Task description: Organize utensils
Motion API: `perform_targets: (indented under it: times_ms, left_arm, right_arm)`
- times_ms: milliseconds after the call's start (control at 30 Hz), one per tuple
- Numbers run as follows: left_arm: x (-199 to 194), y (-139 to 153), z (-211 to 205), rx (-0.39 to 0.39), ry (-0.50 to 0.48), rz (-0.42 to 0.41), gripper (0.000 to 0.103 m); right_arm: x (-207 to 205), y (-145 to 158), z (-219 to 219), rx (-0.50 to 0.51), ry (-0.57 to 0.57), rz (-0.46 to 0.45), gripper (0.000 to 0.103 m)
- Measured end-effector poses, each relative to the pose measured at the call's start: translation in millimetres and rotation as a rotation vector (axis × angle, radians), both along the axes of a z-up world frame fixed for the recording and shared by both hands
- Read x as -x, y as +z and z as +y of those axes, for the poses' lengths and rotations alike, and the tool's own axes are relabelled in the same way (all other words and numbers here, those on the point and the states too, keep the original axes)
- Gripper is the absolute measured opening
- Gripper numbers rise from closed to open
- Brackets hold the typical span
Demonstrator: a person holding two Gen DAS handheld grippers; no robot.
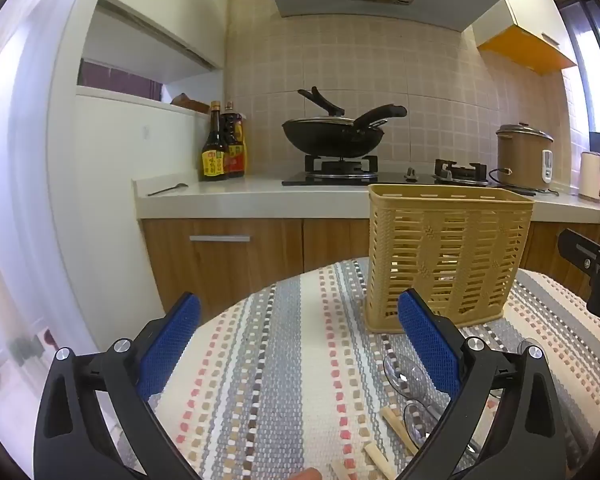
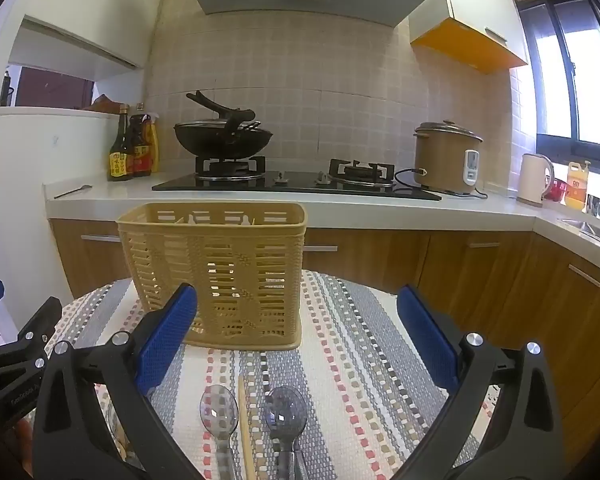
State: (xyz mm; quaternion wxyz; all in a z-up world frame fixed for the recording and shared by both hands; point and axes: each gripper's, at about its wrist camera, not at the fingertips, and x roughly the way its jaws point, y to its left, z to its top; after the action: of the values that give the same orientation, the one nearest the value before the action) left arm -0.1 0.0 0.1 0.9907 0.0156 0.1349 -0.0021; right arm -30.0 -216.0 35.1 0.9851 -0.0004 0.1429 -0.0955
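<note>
The woven striped cloth [image 2: 340,360] covers the table, and the yellow slotted basket [image 2: 220,272] stands upright near its far edge, left of centre in the right wrist view. Nothing seems to be inside the basket yet, though the slots hide much.

The left gripper [image 1: 300,340] and the right gripper [image 2: 296,340] both have their jaws spread as wide as they go, and neither holds anything.

The utensils lie at the near edge of the cloth. Directly under the right gripper, between its two blue pads, are a clear spoon [image 2: 219,408], a chopstick [image 2: 243,420] and a grey spoon [image 2: 286,412]. Each has its long axis running from the near edge toward the basket, with the spoon bowls pointing at the basket and the handles toward the person.

From the left gripper the same clear spoons [image 1: 404,372] and some wooden chopsticks [image 1: 396,424] lie off to its right side. So I judge the right hand is nearer for the first pick.
</note>
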Motion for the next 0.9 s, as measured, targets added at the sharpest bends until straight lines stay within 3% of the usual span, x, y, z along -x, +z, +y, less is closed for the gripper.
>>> perform_targets:
  times_ms: [900]
  left_arm:
    - [-1.7, 0.9, 1.8, 0.005, 0.005, -0.001, 0.096]
  right_arm:
    - [1.5, -0.7, 5.4, 0.027, 0.010, 0.008, 0.095]
